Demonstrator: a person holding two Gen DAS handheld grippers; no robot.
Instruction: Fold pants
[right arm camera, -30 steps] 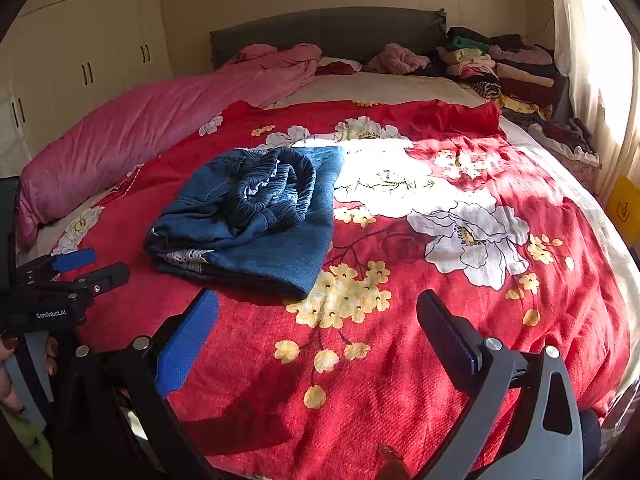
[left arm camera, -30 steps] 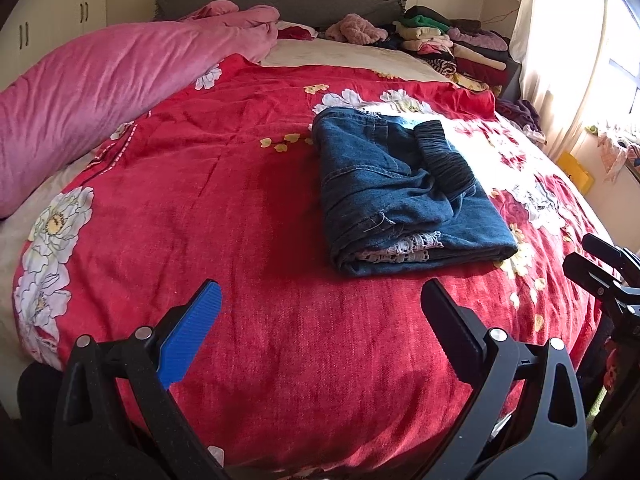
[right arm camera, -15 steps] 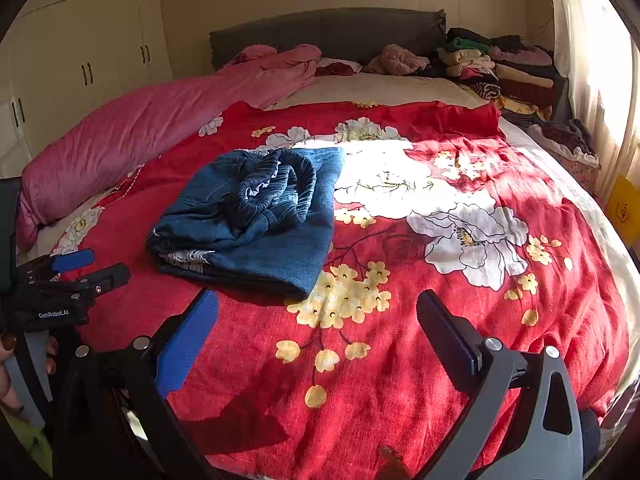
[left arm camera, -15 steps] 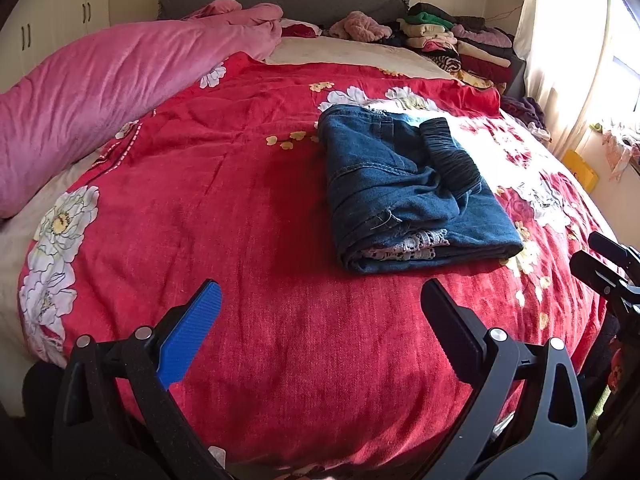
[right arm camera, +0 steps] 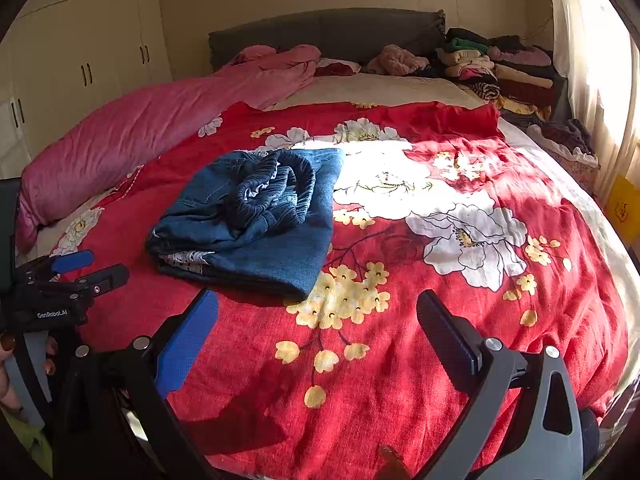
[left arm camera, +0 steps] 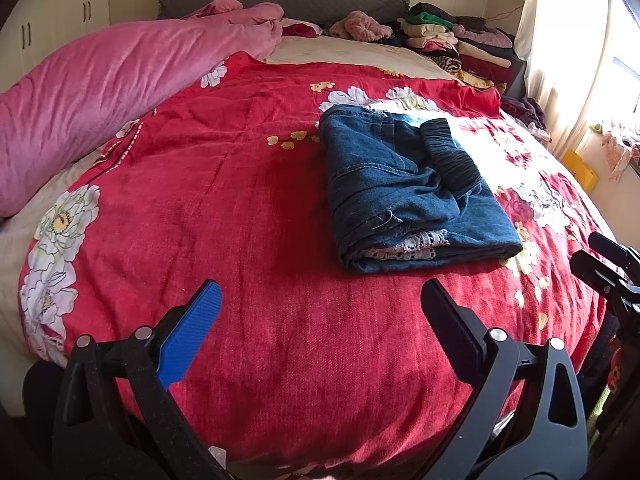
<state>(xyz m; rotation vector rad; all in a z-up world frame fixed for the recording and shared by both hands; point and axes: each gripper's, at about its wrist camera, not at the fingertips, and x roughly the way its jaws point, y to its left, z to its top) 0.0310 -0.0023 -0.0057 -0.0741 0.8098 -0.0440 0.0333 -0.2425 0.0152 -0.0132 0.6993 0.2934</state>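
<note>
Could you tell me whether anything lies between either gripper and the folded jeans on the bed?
Nothing visible does. Only bare red floral bedspread lies between the open left gripper, the open right gripper and the folded jeans.

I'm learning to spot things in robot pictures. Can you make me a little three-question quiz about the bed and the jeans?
1. True or false: the jeans lie folded on the red flowered blanket.
2. Is the left gripper holding anything: A cloth, B nothing, C a pillow?
3. What colour is the long quilt beside the blanket?

Key:
1. True.
2. B; its jaws stand apart over bare blanket, as do the right gripper's.
3. Pink.
</note>
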